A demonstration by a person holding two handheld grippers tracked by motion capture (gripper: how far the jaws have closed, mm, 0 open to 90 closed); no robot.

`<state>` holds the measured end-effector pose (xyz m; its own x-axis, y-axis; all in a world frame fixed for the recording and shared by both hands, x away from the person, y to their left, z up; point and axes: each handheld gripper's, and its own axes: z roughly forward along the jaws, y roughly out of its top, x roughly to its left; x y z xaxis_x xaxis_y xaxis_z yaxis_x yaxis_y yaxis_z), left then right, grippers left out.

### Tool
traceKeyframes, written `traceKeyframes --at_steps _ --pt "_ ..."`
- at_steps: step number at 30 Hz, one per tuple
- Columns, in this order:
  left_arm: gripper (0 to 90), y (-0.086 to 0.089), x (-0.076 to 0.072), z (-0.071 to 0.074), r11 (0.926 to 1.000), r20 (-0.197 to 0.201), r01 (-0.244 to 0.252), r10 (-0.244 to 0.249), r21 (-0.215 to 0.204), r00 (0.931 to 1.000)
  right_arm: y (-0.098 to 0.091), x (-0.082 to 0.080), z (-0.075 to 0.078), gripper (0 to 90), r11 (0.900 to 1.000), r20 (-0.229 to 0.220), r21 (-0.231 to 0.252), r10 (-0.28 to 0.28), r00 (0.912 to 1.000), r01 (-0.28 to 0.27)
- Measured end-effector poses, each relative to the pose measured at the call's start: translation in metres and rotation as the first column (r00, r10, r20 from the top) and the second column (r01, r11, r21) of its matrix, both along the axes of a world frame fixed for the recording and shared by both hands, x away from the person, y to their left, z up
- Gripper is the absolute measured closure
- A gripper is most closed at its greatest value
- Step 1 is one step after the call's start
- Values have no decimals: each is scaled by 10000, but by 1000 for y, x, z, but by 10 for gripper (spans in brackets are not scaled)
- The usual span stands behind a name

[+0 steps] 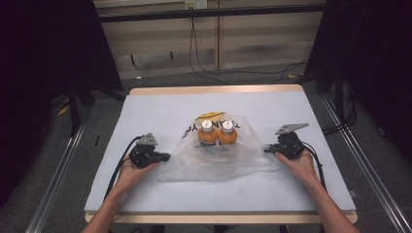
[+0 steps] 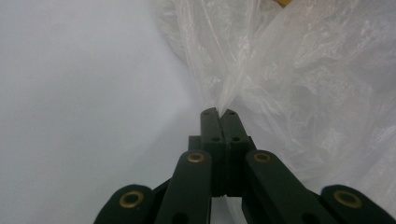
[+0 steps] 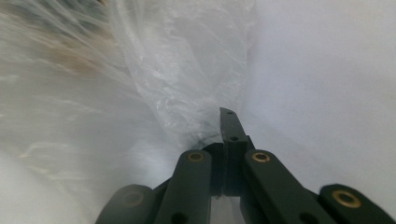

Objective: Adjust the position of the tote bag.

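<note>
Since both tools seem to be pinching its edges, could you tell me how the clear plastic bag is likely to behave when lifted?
The plastic bag looks thin and crinkled, so it will probably sag rather than hold shape. The two orange bottles inside would likely pull its middle down and may roll together. The film bunched in the left tool and right tool could slip if the load swings.

In the high view the pale grey-white tabletop (image 1: pixel 160 111) is evenly lit from above, with only faint shadows; the upper left and upper right corners fall into near black. The crinkled clear plastic bag (image 1: pixel 218 155) shows soft glare at frame centre. In the left gripper view the bag (image 2: pixel 289 70) is washed out and soft. The right gripper view blurs its left half, where the film (image 3: pixel 187 70) smears.
</note>
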<state>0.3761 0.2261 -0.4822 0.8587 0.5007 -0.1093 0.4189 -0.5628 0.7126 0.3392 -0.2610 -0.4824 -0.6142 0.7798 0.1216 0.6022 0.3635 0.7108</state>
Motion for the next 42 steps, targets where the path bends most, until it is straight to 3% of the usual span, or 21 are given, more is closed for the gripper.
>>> traceKeyframes --at_steps 3,7,11,12,13,16,17,19,21,23,25,26,27,30,31,32,33,36,38,40,42 --pt "900 -1 0 0 9998 185 -149 147 128 9997 -3 6 -4 900 9997 -26 168 -189 9998 190" --pt "900 0 0 -1 9998 -46 -115 114 -186 9999 -2 5 -4 899 9995 73 129 -293 9995 292" --pt "800 8 -6 9 9957 106 -301 312 -873 9995 -3 -2 4 679 9994 339 269 -230 9992 221" --pt "772 10 -7 12 9947 201 -316 337 -982 9992 -4 -5 10 616 9987 561 435 -290 9980 266" --pt "685 14 -9 19 9890 284 -383 427 -1427 9987 -7 -10 20 505 9979 871 460 -491 9950 452" --pt "672 16 -12 26 9847 572 -435 538 -1688 9969 -12 -15 31 459 9951 1050 915 -476 9933 380" --pt "620 17 -13 28 9836 589 -471 582 -1742 9966 -13 -18 38 416 9935 1267 1055 -567 9903 434" --pt "621 16 -15 38 9726 763 -508 697 -2268 9946 -13 -21 47 393 9918 1528 1229 -552 9867 365" --pt "626 14 -16 42 9714 863 -458 676 -2328 9940 -13 -23 52 392 9903 1656 1345 -560 9846 337" --pt "674 8 -18 49 9683 998 -183 445 -2492 9940 -9 -26 64 432 9870 1959 1597 -462 9795 146" --pt "766 -6 -18 56 9706 1220 238 57 -2394 9925 0 -27 76 540 9868 2289 1587 -53 9734 -319" --pt "768 -6 -18 56 9706 1220 238 57 -2394 9925 0 -27 76 540 9868 2289 1587 -53 9734 -319" --pt "796 -18 -17 58 9712 1251 516 -228 -2326 9919 10 -26 88 652 9843 2468 1631 252 9687 -672" --pt "838 -33 -14 60 9716 1261 844 -574 -2211 9904 19 -23 92 730 9810 2408 1672 561 9690 -983" --pt "879 -45 -8 59 9750 1110 1054 -848 -1955 9902 32 -17 91 820 9744 2252 1669 1111 9680 -1506" --pt "889 -45 -8 59 9750 1110 1054 -848 -1955 9902 32 -17 91 820 9744 2252 1669 1111 9680 -1506" --pt "898 -53 -4 59 9769 1157 1095 -892 -1833 9893 46 -9 90 877 9743 2040 1320 1533 9669 -1823" --pt "900 -66 2 56 9725 928 1106 -932 -2051 9913 58 5 83 892 9784 1720 951 1657 9711 -1838" --pt "900 -74 3 52 9738 826 1336 -1201 -1840 9893 61 10 79 900 9792 1599 873 1678 9728 -1833" --pt "900 -80 0 47 9752 732 1557 -1457 -1575 9866 65 18 71 900 9721 1213 1067 1959 9731 -2090" --pt "900 -82 -2 43 9785 779 1566 -1471 -1346 9861 72 21 62 900 9704 1012 834 2178 9707 -2265"
